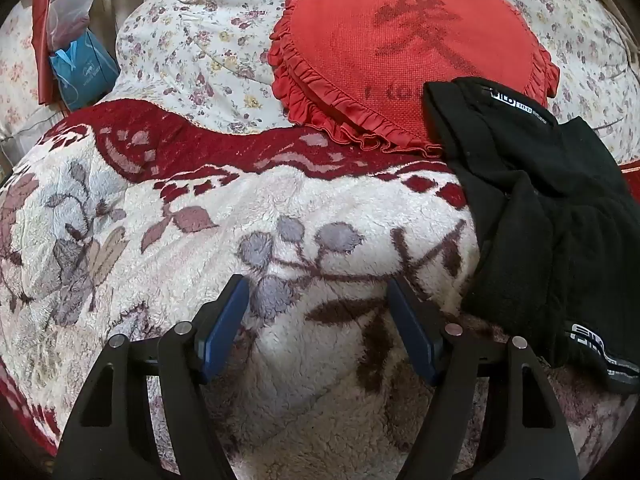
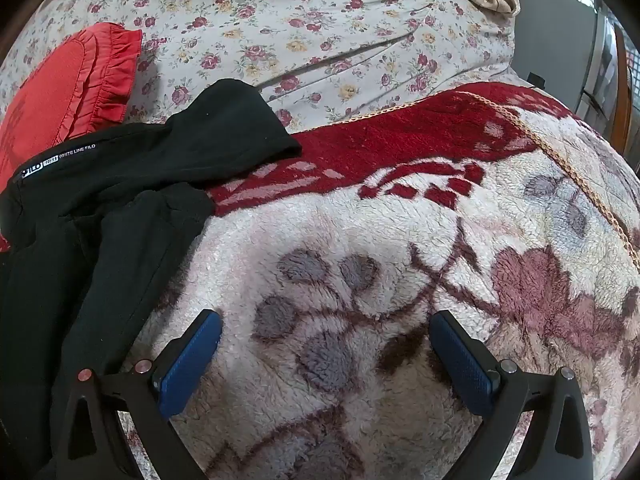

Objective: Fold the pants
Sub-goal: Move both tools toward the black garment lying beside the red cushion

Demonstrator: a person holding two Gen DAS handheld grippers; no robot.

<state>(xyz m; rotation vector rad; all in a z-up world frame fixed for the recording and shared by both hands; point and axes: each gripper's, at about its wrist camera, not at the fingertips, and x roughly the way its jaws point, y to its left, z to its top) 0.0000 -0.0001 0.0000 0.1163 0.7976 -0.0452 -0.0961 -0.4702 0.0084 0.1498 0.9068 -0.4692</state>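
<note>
Black pants (image 1: 532, 208) lie crumpled on a fluffy white-and-red flowered blanket (image 1: 224, 240), with a white-lettered waistband label toward the red pillow. They lie at the right in the left wrist view and at the left in the right wrist view (image 2: 96, 216). My left gripper (image 1: 318, 292) is open and empty over the blanket, left of the pants. My right gripper (image 2: 326, 322) is open and empty over the blanket (image 2: 360, 280), right of the pants; its left finger (image 2: 192, 360) is close to the pants' edge.
A red heart-shaped frilled pillow (image 1: 400, 56) leans on a flowered quilt (image 1: 208, 40) behind the pants; it also shows in the right wrist view (image 2: 68, 80). A blue bag (image 1: 80, 72) sits far left. A grey cabinet (image 2: 556, 36) stands beyond the bed at the right.
</note>
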